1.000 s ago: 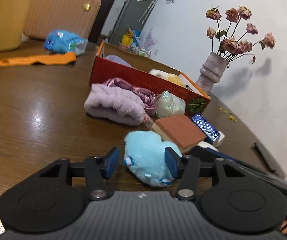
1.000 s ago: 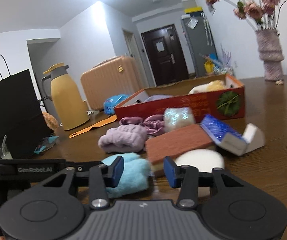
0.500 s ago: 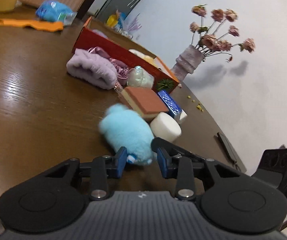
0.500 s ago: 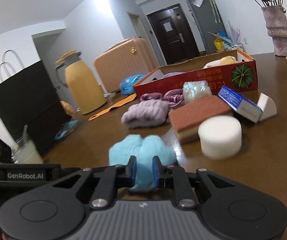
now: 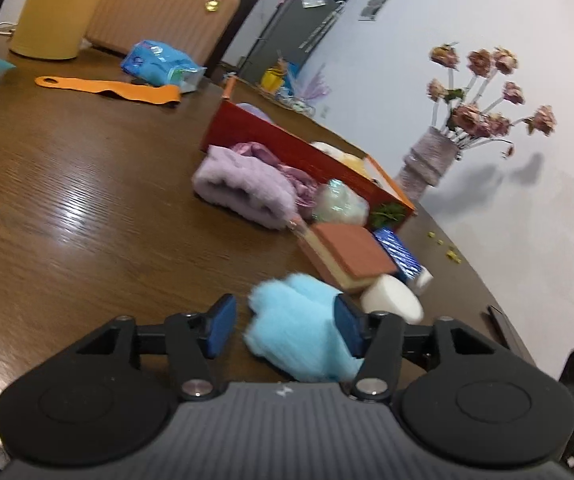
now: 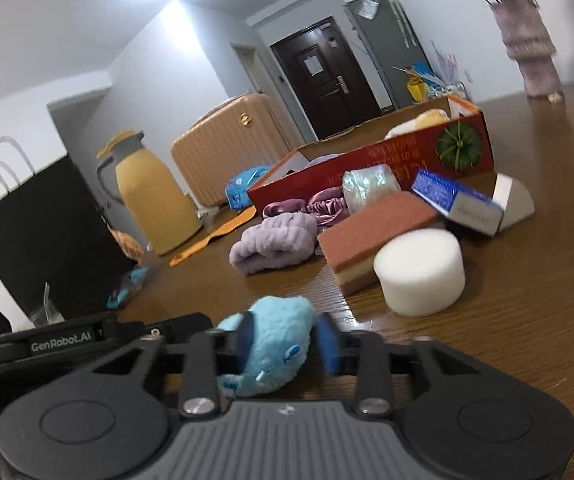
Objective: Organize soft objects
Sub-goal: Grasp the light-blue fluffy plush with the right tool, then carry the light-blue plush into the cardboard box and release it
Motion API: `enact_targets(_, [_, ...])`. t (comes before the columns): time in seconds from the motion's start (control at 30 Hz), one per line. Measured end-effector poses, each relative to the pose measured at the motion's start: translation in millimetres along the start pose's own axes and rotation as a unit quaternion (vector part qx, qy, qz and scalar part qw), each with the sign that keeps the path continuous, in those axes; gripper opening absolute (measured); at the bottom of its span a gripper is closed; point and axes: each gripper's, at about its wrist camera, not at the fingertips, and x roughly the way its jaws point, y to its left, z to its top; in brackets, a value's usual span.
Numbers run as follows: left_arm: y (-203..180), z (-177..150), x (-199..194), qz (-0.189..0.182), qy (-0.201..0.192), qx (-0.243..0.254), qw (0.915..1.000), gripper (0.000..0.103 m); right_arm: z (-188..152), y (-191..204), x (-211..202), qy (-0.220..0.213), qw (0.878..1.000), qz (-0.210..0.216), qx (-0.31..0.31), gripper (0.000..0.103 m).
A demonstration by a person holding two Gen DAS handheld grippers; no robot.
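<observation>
We are working on the blue plush toy (image 5: 299, 328), which is lying on the table (image 5: 87, 208) close to us, in front of the other soft things. Both claws have just been opening. The left claw (image 5: 287, 326) is standing about half open with the toy between its pads; the right pad seems to touch the fur, the left pad is apart from it, so we judge it is not gripping. The right claw (image 6: 285, 340) is also partly open around the same toy, and the blur is not letting us tell if it is pressing.

The red box (image 6: 387, 160) is already holding a yellow-white soft thing and something lilac, so some sorting seems done. Still waiting outside it are the lilac fluffy cloth (image 5: 243, 188), the pink satin piece (image 6: 319, 204), the brown sponge (image 5: 347, 256) and the white foam cylinder (image 6: 421, 272).

The table is giving wide free room on the left of the toy. On the right, the cylinder and the sponge are just beside it, and the table edge is running near there.
</observation>
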Motion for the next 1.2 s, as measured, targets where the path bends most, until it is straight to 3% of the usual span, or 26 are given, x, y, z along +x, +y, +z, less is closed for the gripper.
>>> enact_targets(0.13, [10,9,11,-0.016,0.021,-0.021,0.9994,0.059,-4,1,13,0.01,1.0,0.0,0.002,0.045])
enact_targets(0.2, [11,9,17,-0.031,0.04,-0.025,0.9984,0.051,-4,1,17,0.015,1.0,0.008,0.006,0.044])
enact_targets(0.27, [11,7,22,-0.033,0.048,-0.026,0.9979,0.048,-4,2,20,0.021,1.0,0.016,0.005,0.036])
enact_targets(0.3, [11,5,23,-0.036,0.048,-0.026,0.9978,0.044,-4,2,21,0.024,0.999,0.023,0.005,0.032])
enact_targets(0.53, [9,8,21,-0.047,0.051,-0.026,0.9972,0.041,-1,2,21,0.029,0.999,0.032,0.004,0.029])
enact_targets(0.7, [-7,31,19,-0.074,0.024,-0.009,0.997,0.04,18,5,13,-0.008,0.999,0.042,-0.005,0.029])
enact_targets(0.8, [-20,68,33,-0.09,0.007,0.01,0.9959,0.04,48,5,18,-0.033,0.998,0.047,-0.008,0.029])
enact_targets(0.97, [-34,151,81,-0.106,-0.018,0.035,0.9936,0.04,137,-1,59,-0.053,0.997,0.051,-0.021,0.029])
enact_targets(1.07, [-33,193,125,-0.08,-0.015,0.05,0.9954,0.04,184,-12,109,-0.037,0.998,0.042,-0.013,0.029])
enact_targets(1.2, [-23,220,179,-0.029,0.013,0.068,0.9972,0.041,218,-35,184,0.018,0.999,0.026,0.018,0.029])
